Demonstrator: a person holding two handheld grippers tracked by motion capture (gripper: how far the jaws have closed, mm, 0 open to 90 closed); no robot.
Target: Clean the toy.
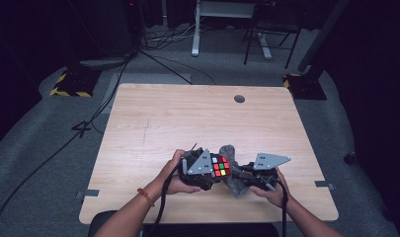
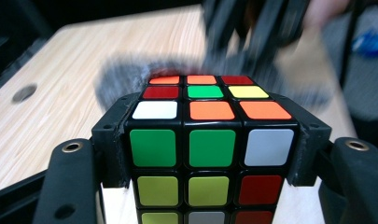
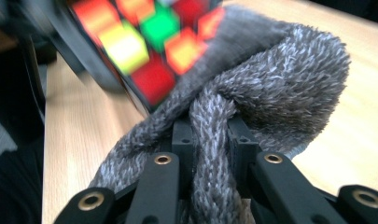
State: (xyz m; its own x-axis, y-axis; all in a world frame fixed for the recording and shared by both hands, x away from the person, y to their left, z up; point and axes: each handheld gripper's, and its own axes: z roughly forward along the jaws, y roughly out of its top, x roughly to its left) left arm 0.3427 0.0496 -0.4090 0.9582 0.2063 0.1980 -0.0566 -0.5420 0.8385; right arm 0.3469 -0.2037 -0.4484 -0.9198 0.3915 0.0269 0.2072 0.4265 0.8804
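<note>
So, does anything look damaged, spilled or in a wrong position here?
Nothing stands out. The left gripper holds the scrambled puzzle cube squarely, and the right gripper pinches a fold of the grey fuzzy cloth beside it. The cube looks whole.

Black grippers, grey plates; orange wristband (image 1: pixel 145 196).

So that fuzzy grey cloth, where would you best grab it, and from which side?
By a bunched fold at its edge, probably, coming in level from the side. That is how the right gripper has the grey cloth now: its jaws are shut on a gathered, rope-like pleat. The fabric is soft and floppy, so a pinch on a fold gives the jaws something thick to bite.
</note>
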